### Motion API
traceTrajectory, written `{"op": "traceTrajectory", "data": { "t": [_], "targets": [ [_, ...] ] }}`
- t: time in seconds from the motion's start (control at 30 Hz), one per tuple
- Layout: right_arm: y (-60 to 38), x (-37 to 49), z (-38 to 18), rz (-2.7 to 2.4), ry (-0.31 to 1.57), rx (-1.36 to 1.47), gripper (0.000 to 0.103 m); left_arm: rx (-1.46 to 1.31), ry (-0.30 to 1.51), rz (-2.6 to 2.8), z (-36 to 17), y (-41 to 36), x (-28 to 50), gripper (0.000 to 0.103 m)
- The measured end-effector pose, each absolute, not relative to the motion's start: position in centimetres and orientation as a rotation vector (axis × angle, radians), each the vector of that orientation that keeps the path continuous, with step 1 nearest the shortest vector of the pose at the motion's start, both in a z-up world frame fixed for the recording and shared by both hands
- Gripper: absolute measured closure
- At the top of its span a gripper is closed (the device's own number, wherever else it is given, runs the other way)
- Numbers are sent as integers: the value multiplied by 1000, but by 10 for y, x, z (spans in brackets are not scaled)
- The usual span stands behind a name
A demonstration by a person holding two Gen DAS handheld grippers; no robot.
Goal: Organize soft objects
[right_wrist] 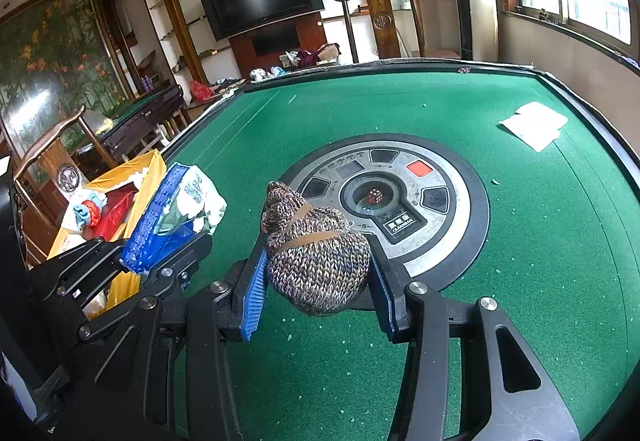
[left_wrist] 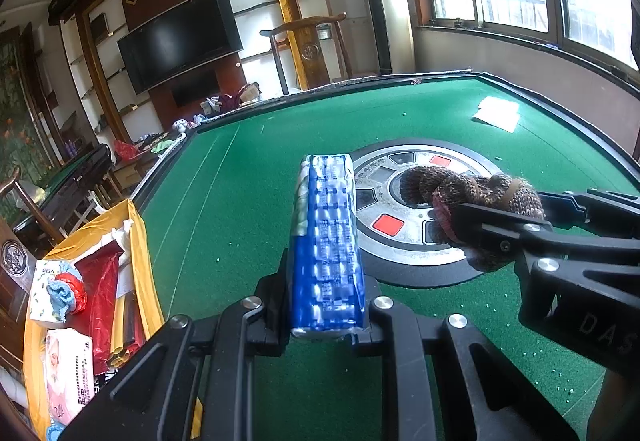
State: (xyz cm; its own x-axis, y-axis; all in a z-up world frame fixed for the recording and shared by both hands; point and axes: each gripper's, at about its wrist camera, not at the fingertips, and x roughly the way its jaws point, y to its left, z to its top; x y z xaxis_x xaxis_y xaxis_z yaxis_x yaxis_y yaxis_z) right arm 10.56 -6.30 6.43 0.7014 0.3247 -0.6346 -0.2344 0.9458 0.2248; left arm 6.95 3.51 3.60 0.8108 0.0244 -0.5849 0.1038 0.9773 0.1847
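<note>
The green felt surface [right_wrist: 520, 241] fills most of both views, with a raised dark rim along its far and side edges and a round control panel [right_wrist: 440, 177] set in its middle; apart from a white paper [right_wrist: 534, 124] near the far right rim and scattered crumbs, the felt is bare, so there is plenty of open room above it. Off its left edge, below rim level, sits a yellow bag [left_wrist: 140, 241] already holding tissue packs and red wrapping, which I take to be the collecting place. The left claw [left_wrist: 326, 321] is clenched on a blue tissue pack [left_wrist: 328, 241], gripped at its near end with its long axis pointing straight ahead along the fingers. The right claw [right_wrist: 316, 289] grasps a knitted bundle [right_wrist: 316, 261], brown and banded with elastic, squeezed between blue pads and hanging over the panel's near side. Both things are held clear of the felt. The bag lies to the left of both claws, and the left one is nearer, just beside the bag's mouth; it would likely go first, crossing the left rim, with the right following behind.
</note>
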Motion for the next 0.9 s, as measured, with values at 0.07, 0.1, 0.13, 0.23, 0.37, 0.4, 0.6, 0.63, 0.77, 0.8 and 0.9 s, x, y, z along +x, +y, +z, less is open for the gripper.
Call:
{"op": "traceTrajectory", "data": {
  "t": [0.07,0.1,0.13,0.23,0.37,0.4,0.6,0.63,0.77,0.8,0.9],
  "targets": [
    [-63,106,64,313,730,131,57,213,624,-41,36,35,70,83],
    [-63,105,64,312,730,130,57,213,625,-42,36,35,70,83],
    [-63,106,64,315,728,132,57,215,625,-41,36,36,69,83],
    [-63,105,64,315,727,132,57,214,624,-42,36,36,69,83],
    [-63,106,66,315,725,135,57,208,622,-40,37,36,69,83],
    [-63,106,66,315,725,135,57,207,621,-39,37,37,69,83],
    [-63,107,67,315,724,136,57,195,608,-35,42,40,67,83],
    [-63,106,67,315,725,136,57,193,607,-34,43,42,67,83],
    [-63,107,68,314,725,137,57,187,603,-34,45,44,67,83],
    [-63,107,69,314,725,137,57,185,602,-34,45,44,67,83],
    [-63,107,71,311,724,142,57,176,594,-33,48,47,66,83]
  ]
}}
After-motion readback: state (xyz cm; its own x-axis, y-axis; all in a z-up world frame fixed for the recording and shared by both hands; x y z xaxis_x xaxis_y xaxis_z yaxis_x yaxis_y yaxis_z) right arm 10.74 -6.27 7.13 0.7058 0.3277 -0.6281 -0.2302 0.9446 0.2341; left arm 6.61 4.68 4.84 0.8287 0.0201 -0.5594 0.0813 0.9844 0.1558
